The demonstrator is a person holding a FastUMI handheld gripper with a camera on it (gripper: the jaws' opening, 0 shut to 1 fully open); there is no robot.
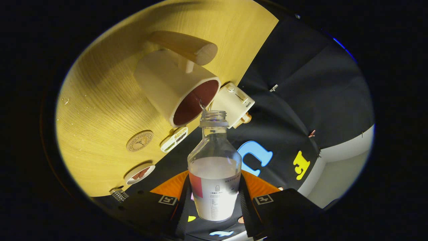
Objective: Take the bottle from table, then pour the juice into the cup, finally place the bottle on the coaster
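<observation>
The tool [214, 201] is clamped on the bottle [214, 174], one finger pressing each side of its labelled lower body, and the whole view is rolled over, so the tabletop [100, 100] tilts away ahead and to the left. The bottle is clear, uncapped, its open threaded neck pointing straight ahead of the fingers; pale, milky juice fills its lower part up to the shoulder, with the neck see-through above. Right at the bottle's mouth sits the cup [177, 88], cream outside, dark reddish inside, with a thick wooden handle on its far side; a small drop hangs between mouth and cup rim. Left of the bottle, on the tabletop, lies the round coaster [139, 141], well apart from the cup. Nearer the fingers is a small round dish [139, 173] holding something reddish.
</observation>
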